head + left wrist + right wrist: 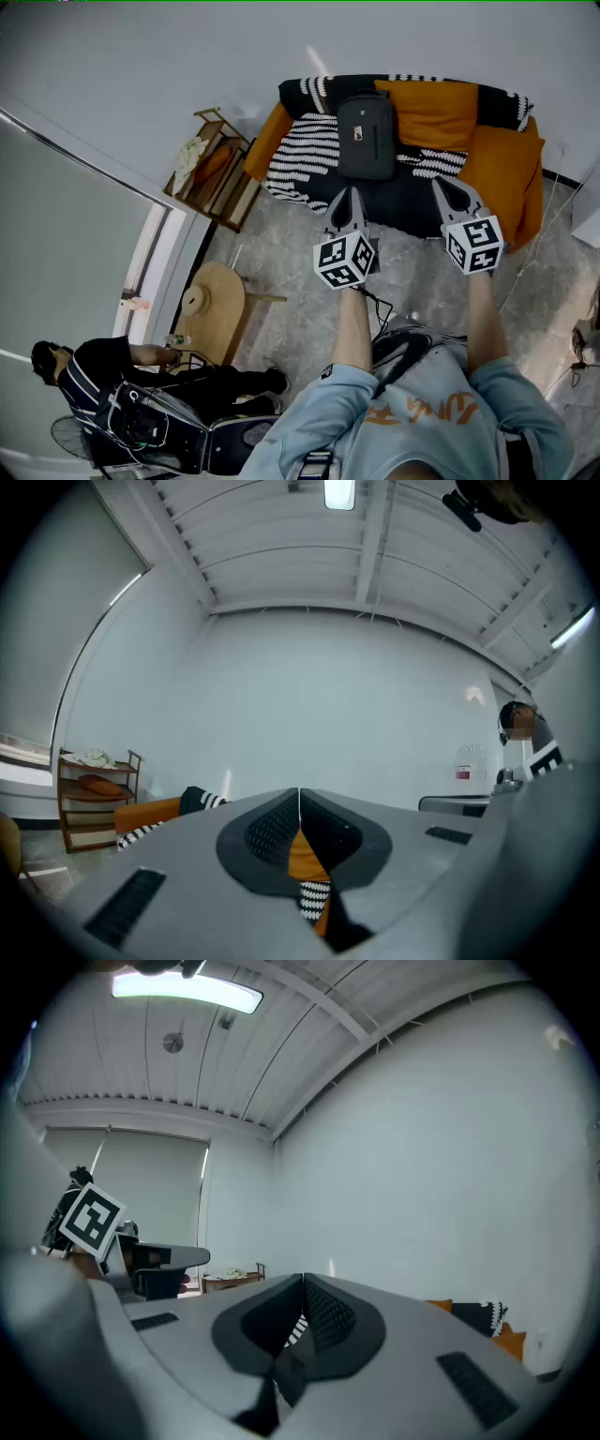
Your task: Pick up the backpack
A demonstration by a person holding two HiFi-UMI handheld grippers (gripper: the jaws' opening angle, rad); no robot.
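Observation:
A dark grey backpack [366, 137] lies flat on the sofa [506, 178], on its black and striped covers, in the head view. My left gripper [348, 202] is held level just in front of the sofa's front edge, below the backpack, with its jaws shut and nothing between them. My right gripper [454, 195] is level to its right, also shut and empty. In the left gripper view the shut jaws [299, 803] hide most of the sofa; the backpack does not show there. The right gripper view shows shut jaws [302, 1293] against the wall.
A wooden shelf rack [214, 169] stands left of the sofa. A round wooden stool [214, 305] is on the floor nearer me. A seated person [122, 366] with equipment is at lower left. Cables [553, 225] trail on the floor at right.

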